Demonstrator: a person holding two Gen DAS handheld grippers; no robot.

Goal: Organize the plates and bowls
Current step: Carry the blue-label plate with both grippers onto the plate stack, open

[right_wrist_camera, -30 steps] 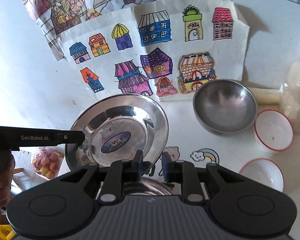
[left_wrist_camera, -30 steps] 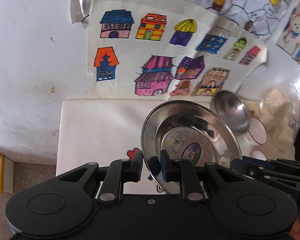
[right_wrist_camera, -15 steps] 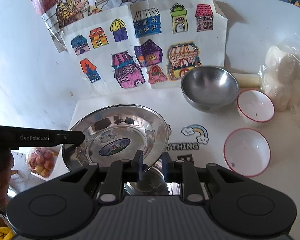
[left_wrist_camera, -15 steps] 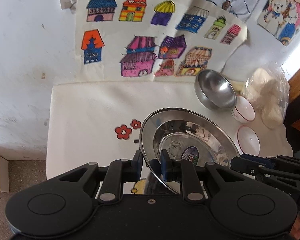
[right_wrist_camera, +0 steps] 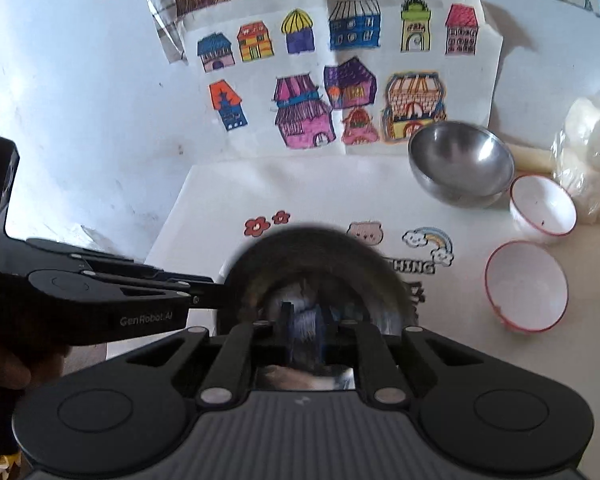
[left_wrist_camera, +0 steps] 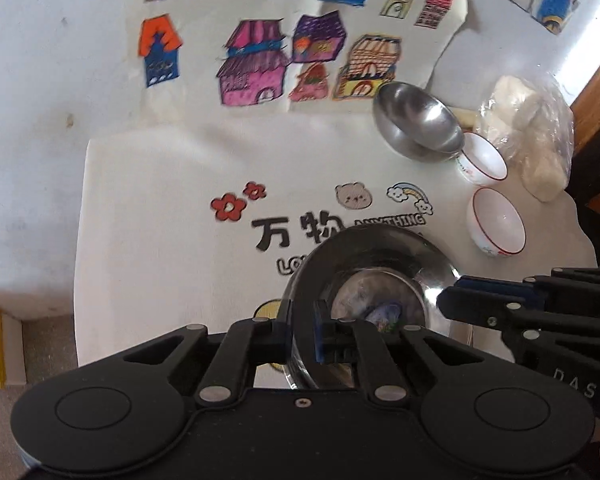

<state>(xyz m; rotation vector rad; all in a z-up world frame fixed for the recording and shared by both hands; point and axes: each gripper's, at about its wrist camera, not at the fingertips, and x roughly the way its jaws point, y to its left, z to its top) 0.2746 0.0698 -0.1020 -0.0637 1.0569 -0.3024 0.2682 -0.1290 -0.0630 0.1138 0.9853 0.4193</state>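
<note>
We hold the steel plate (left_wrist_camera: 372, 276) between both tongs. The left gripper (left_wrist_camera: 302, 330) is closed on the plate's left rim, and the right gripper (right_wrist_camera: 304, 332) is closed on its near edge, reaching in from the right in the left wrist view. The plate hangs low over the near part of the white mat (left_wrist_camera: 160, 208), covering part of the printed lettering; whether it already touches the mat, we cannot tell.

The steel bowl (right_wrist_camera: 460, 160) sits at the far right of the mat, with two white bowls with red rims (right_wrist_camera: 526, 284) just nearer along the right edge. All of them lie ahead and to the right, so the right hand is nearer.
</note>
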